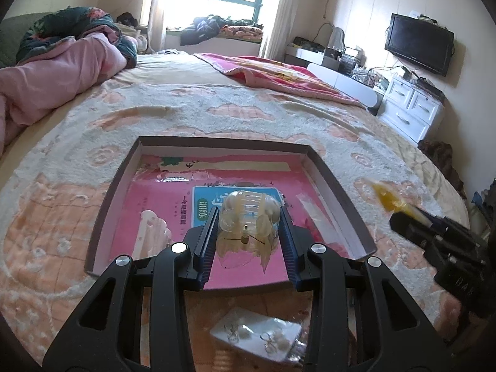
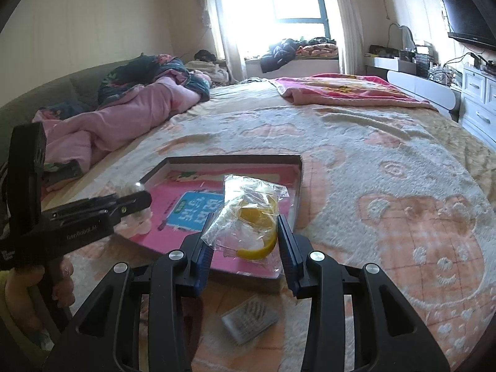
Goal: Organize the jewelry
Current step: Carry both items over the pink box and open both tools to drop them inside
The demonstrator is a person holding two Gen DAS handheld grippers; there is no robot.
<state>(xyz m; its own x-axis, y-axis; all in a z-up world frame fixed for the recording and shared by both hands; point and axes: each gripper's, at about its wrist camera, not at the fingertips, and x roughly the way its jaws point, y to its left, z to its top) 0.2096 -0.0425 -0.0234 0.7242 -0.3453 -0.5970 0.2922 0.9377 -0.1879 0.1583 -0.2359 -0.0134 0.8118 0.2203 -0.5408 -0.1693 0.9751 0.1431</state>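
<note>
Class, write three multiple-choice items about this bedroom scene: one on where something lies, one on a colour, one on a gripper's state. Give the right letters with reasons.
1. Where does the open box lie?
A. on the bed
B. on the white dresser
C. on the windowsill

2. What colour is the bangle in the clear bag?
A. green
B. yellow
C. black

3. What is the left gripper doing?
A. standing open and empty
B. clamping a television remote
C. holding a clear bag of pale jewelry

Answers: 1 A, the patterned blanket surrounds the box; 2 B, it shows yellow between the right gripper fingers; 3 C, both pads press the bag.
</note>
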